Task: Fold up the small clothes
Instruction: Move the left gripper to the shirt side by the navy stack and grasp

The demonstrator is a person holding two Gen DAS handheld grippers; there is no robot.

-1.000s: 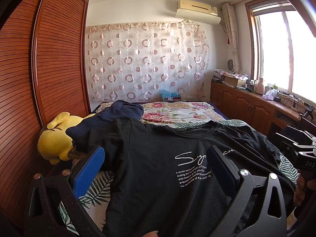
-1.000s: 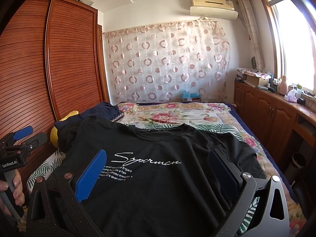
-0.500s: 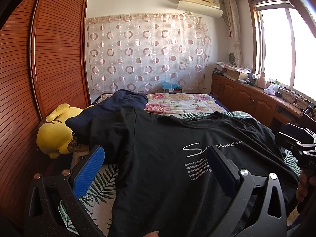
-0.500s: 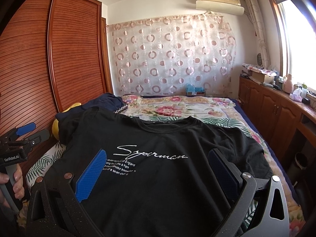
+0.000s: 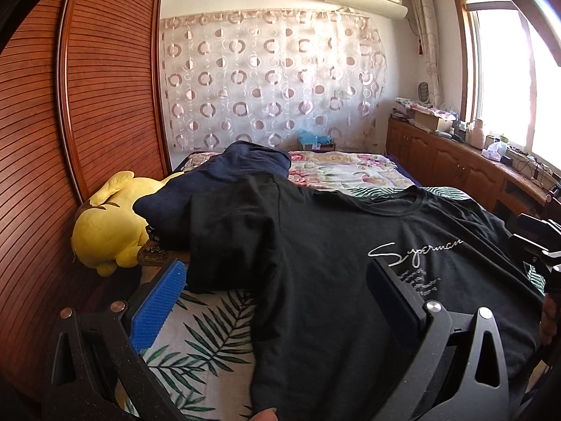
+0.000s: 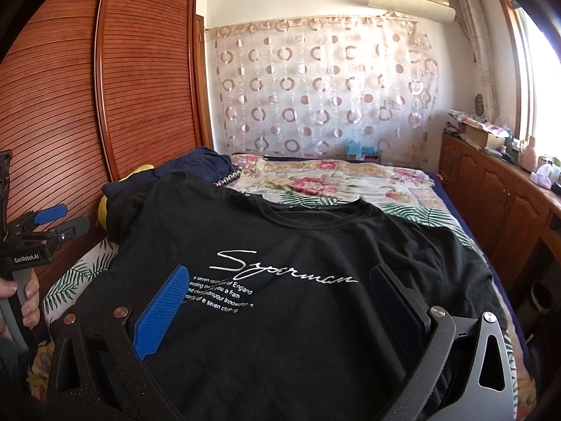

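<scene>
A black T-shirt (image 6: 298, 245) with white script lettering lies spread face up on the bed, neckline toward the far end. In the left wrist view the T-shirt (image 5: 315, 263) fills the middle and right, with its left sleeve draped near a navy garment. My left gripper (image 5: 277, 280) is open over the shirt's left side, its blue pad (image 5: 161, 305) above the leaf-print sheet. My right gripper (image 6: 277, 287) is open over the shirt's lower front, with nothing between its fingers. The left gripper (image 6: 65, 221) also shows at the left edge of the right wrist view, held by a hand.
A yellow plush toy (image 5: 105, 228) and a navy garment (image 5: 228, 175) lie at the bed's left side by the slatted wooden wardrobe (image 5: 70, 140). A floral bedsheet (image 6: 333, 179) covers the far half. Wooden cabinets (image 6: 498, 203) run along the right wall under the window.
Both grippers have shifted slightly over the shirt, the left one drifting left so the lettering sits further right in its view. The shirt itself has not moved.
</scene>
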